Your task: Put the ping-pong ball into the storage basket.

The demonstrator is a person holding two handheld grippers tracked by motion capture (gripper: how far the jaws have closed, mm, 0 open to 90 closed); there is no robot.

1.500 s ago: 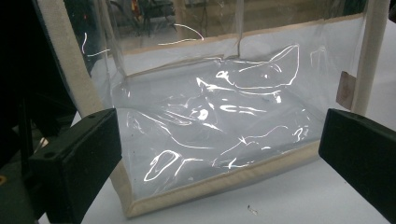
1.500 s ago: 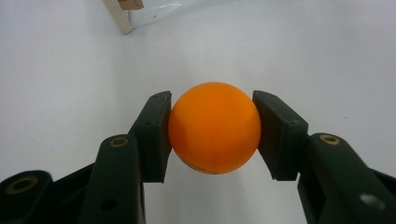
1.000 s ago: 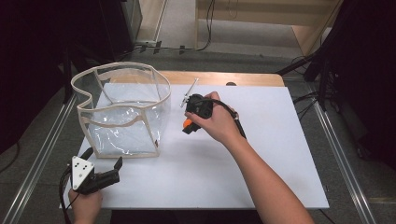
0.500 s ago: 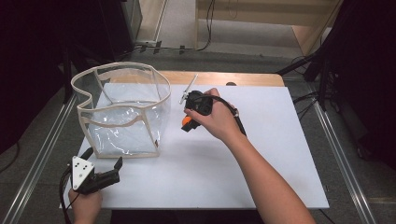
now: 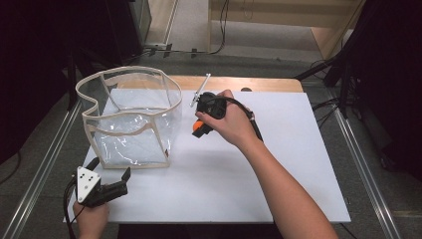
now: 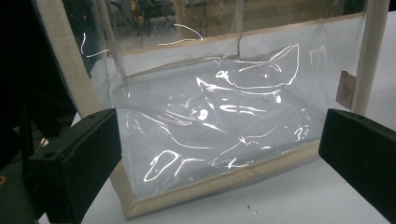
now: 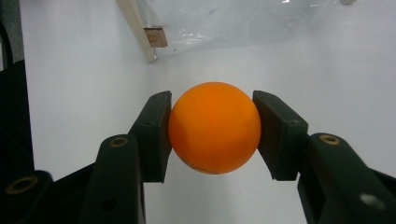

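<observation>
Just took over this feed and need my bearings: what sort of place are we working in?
Probably a lab or recording bench, not a home: a white-topped table between metal rails, cables on the floor, and hand-held grippers, the right gripper clamping an orange ball beside a clear bag.

Your ball (image 7: 214, 127) looks like smooth orange plastic with a soft matt sheen, and a faint scuff shows low on it. The right gripper (image 7: 212, 135) that clamps it has matt black plastic pads, with brass-coloured metal eyelets in the arms behind. Your left gripper (image 6: 224, 154) has the same dull black blocks. The bag (image 6: 233, 126) is clear glossy film, creased and full of bright reflections, edged with matt beige cloth tape of a woven look. The bench (image 5: 278, 164) wears a smooth matt white sheet; bare wood shows along its far edge.
</observation>
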